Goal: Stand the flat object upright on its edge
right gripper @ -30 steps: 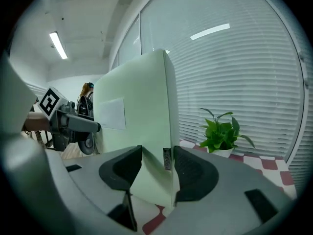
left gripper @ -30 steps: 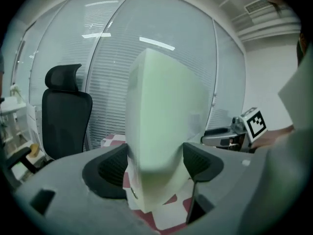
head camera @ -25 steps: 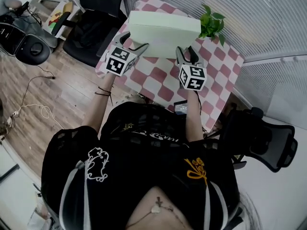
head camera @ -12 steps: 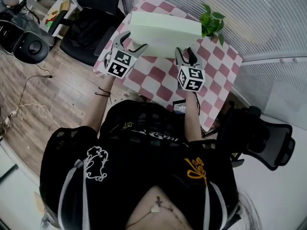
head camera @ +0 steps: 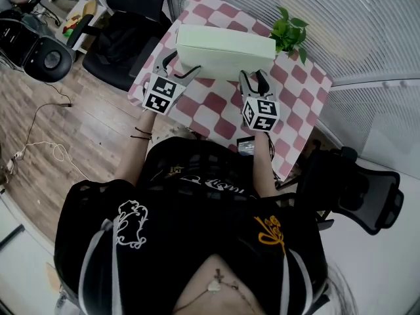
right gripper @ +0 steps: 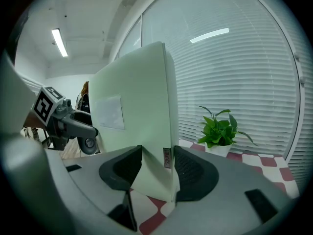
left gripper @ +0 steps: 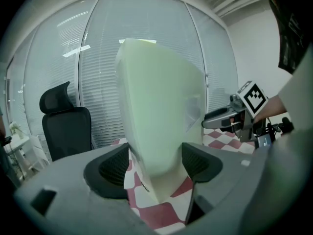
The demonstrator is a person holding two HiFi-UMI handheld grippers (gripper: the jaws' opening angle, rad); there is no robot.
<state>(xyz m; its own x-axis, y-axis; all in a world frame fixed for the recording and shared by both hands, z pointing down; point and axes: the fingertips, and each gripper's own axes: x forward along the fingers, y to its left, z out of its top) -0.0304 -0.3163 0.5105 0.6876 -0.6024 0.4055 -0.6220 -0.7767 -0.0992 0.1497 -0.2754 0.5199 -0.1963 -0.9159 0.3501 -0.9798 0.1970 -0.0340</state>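
A pale green flat box (head camera: pixel 223 50) stands upright on its long edge on the red-and-white checked table (head camera: pixel 216 113). My left gripper (head camera: pixel 178 64) holds the box's lower left corner. In the left gripper view the box (left gripper: pixel 156 126) fills the gap between both pads of that gripper (left gripper: pixel 155 163); its jaws have just been closing a little on it. My right gripper (head camera: pixel 252 77) grips the box's right end. In the right gripper view the box (right gripper: pixel 137 131) is pinched between that gripper's (right gripper: pixel 157 168) pads.
A potted green plant (head camera: pixel 290 33) stands on the table just past the box's right end. A black office chair (head camera: pixel 125 41) is left of the table and another (head camera: pixel 361 189) to the right. A small dark device (head camera: pixel 247 146) lies at the table's near edge.
My left gripper has rolled slightly and its marker cube has shifted a little down and left. The box stays upright, and the right gripper has not moved.
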